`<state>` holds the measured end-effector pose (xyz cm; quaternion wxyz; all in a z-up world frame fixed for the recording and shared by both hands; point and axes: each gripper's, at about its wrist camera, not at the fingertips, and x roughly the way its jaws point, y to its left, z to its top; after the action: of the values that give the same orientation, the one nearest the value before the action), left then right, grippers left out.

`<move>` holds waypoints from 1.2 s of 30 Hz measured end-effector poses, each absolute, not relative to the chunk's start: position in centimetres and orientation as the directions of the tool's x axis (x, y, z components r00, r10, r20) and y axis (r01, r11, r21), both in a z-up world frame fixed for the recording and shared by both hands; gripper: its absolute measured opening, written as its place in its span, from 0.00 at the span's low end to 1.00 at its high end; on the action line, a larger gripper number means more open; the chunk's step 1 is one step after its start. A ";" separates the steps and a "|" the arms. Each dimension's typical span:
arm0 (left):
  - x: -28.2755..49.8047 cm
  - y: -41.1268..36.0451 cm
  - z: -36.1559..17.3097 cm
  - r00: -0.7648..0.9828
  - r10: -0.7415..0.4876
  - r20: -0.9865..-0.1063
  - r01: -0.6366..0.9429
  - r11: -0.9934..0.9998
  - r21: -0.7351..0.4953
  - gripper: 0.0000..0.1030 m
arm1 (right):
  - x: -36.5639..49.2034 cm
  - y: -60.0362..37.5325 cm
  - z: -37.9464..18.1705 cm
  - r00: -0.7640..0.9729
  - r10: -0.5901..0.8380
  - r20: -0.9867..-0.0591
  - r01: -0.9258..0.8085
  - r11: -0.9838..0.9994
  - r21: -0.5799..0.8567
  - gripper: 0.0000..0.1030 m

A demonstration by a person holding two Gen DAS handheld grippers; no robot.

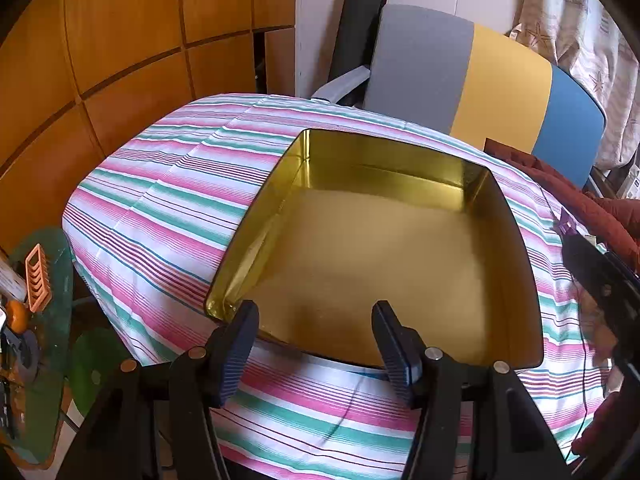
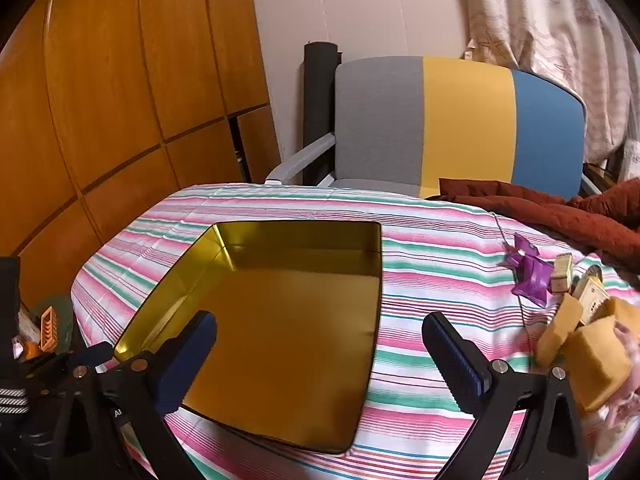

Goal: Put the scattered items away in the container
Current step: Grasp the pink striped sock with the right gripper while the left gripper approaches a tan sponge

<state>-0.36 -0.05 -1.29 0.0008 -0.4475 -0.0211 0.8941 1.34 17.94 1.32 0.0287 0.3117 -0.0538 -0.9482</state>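
An empty gold tin (image 1: pixel 380 260) lies open on a table under a striped cloth (image 1: pixel 168 184). My left gripper (image 1: pixel 318 352) hovers over the tin's near rim, open, with nothing between its fingers. In the right wrist view the same tin (image 2: pixel 288 312) sits left of centre. My right gripper (image 2: pixel 322 364) is spread wide over its near right corner and holds nothing. The scattered items lie to the right of the tin: a purple wrapped piece (image 2: pixel 528 276), two small cartons (image 2: pixel 562 272) (image 2: pixel 592 300) and a yellow sponge-like lump (image 2: pixel 592 344).
A grey, yellow and blue chair (image 2: pixel 460 120) stands behind the table, with a rust-red jacket (image 2: pixel 560 212) over the table's far right edge. A thin dark cord (image 2: pixel 520 308) runs across the cloth. Wooden panels (image 1: pixel 120 40) line the left; a low stand holds an orange rack (image 1: pixel 38 276).
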 end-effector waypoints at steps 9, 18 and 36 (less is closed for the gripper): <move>0.1 2.6 -1.5 -0.605 0.056 -0.794 -0.061 -0.998 -0.024 0.58 | 3.0 22.4 1.0 -0.799 -0.055 -0.599 -0.058 -0.984 0.166 1.00; 1.1 6.4 -1.4 -0.598 0.125 -0.792 -0.167 -0.986 -0.030 0.58 | 6.4 29.0 1.5 -0.790 0.148 -0.595 -0.233 -0.970 0.068 1.00; 3.6 11.2 -1.0 -0.591 0.216 -0.777 -0.320 -0.947 -0.020 0.58 | 7.5 33.2 -0.9 -0.759 -0.079 -0.646 -0.070 -0.977 0.202 1.00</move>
<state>3.57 11.17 -1.03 0.1505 -0.4262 0.0609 0.8899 7.50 33.20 -0.90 0.0026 0.3468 -0.1073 -0.9318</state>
